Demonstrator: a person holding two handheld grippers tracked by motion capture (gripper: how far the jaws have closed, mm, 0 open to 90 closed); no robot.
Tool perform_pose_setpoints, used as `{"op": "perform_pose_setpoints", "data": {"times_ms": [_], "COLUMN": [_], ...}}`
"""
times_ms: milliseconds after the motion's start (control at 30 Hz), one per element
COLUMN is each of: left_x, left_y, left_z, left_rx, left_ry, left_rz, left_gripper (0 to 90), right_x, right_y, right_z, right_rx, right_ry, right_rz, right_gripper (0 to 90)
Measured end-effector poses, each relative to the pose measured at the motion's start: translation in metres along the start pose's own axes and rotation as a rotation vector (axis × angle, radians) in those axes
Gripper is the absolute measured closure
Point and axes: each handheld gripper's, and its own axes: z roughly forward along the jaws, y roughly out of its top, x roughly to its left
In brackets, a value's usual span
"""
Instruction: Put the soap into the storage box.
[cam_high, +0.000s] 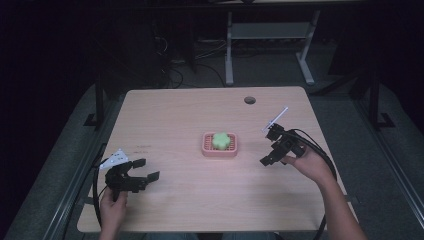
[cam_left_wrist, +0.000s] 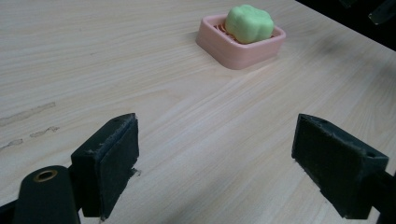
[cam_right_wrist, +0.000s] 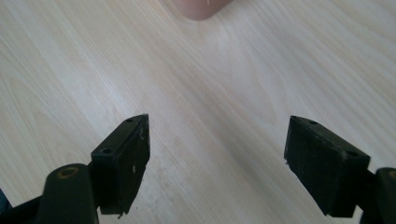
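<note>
A pale wooden table (cam_high: 190, 200) with rounded corners carries a small pink rectangular plastic soap dish (cam_high: 219, 145) near its middle, and a light green flower-shaped bar of soap (cam_high: 220, 140) lies inside the dish, rising above the rim. The left gripper (cam_high: 142, 169), black and held in the person's left hand (cam_high: 113, 206) near the table's front left corner, hovers low over the wood with its jaws spread wide and nothing between them; it points toward the dish but stands well apart from it. In the left gripper view the two black padded jaws rise from the bottom edge with bare wood grain between them, and the pink dish (cam_left_wrist: 240, 42) with the green soap (cam_left_wrist: 249, 23) sits farther off, up and to the right of the gap. The right gripper (cam_high: 268, 146), gripped by the person's right hand (cam_high: 310, 162), sits to the right of the dish, near it but not touching, and its jaws are also spread wide and hold nothing. In the right gripper view the jaws frame plain table surface, and a rounded pink corner of the dish (cam_right_wrist: 198, 8) shows at the top edge. A small dark round hole (cam_high: 249, 100) marks the table near its far edge. Black cables trail from both grippers toward the person.
</note>
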Motion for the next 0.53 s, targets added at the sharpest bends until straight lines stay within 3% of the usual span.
{"op": "perform_pose_setpoints", "data": {"times_ms": [533], "left_x": [0.0], "left_y": [0.0], "left_z": [0.002], "left_rx": [0.01], "left_ry": [0.002], "left_rz": [0.007], "left_gripper": [14.6], "right_x": [0.001], "right_y": [-0.044], "right_z": [0.0], "right_rx": [-0.03], "right_ry": [-0.024], "right_rz": [0.04], "right_gripper": [20.4]}}
